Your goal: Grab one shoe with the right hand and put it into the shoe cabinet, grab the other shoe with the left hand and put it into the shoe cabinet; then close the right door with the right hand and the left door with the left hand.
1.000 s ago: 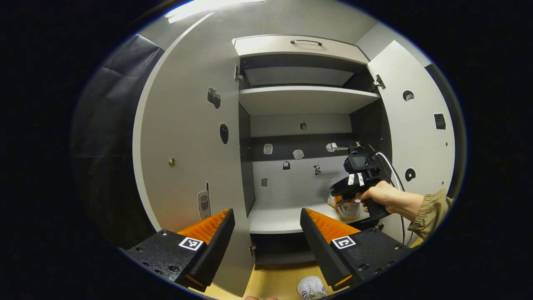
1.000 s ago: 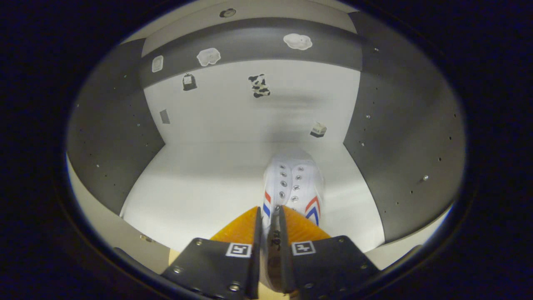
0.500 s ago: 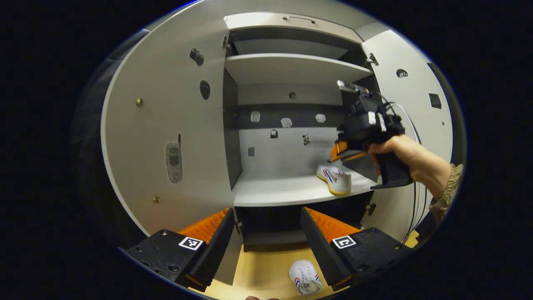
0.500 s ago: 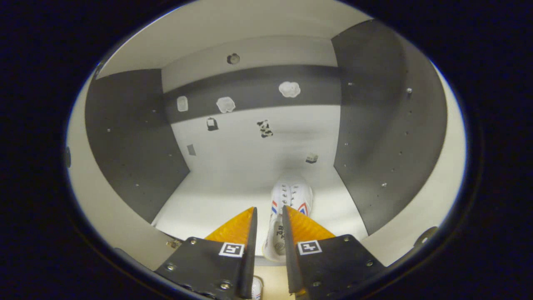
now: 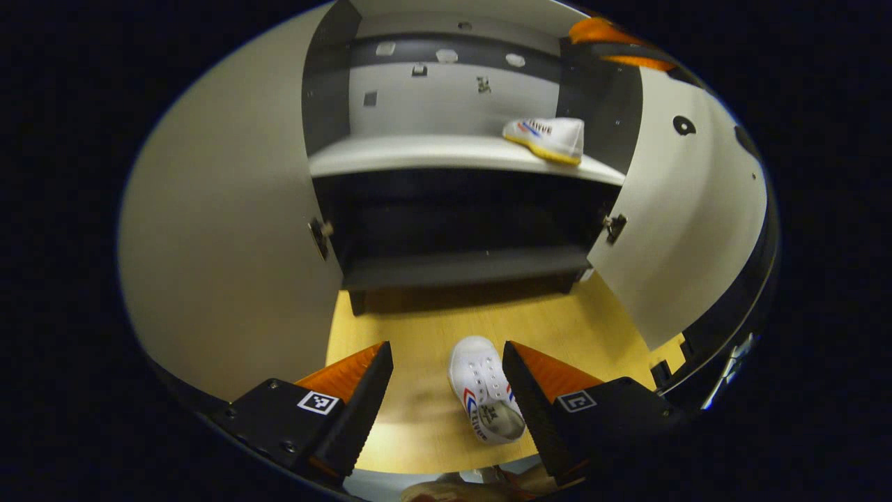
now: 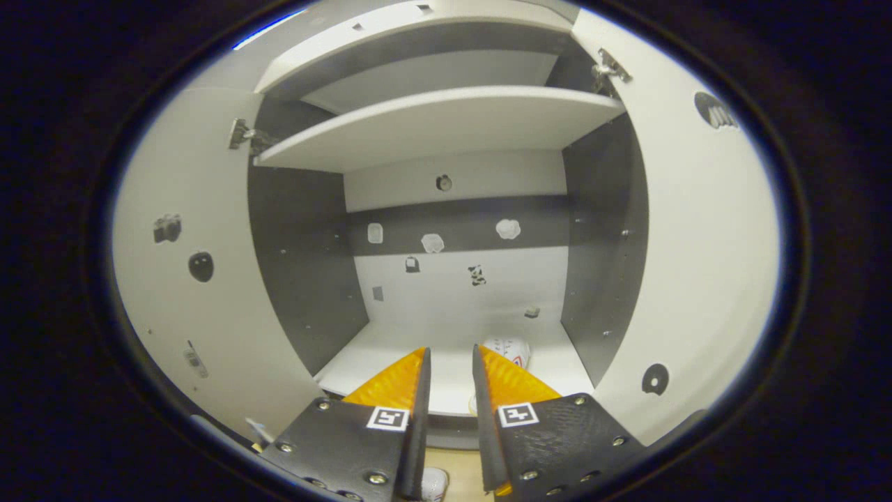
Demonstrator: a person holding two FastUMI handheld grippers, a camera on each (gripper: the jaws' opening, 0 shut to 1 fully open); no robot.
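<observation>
Shoe (image 5: 486, 397), white with red and blue stripes: I see it lying on the wooden floor (image 5: 550, 321) in the left gripper view, between the fingers of my left gripper (image 5: 447, 390), which stands spread wide and apart from it. Second shoe (image 5: 546, 137): on the shelf (image 5: 418, 152) of the shoe cabinet (image 6: 446, 118), at its right end. Right gripper (image 6: 451, 380): narrow gap between the fingers, nothing in it, facing the shelf. Left door (image 5: 223, 230) and right door (image 5: 686, 209): both open.
</observation>
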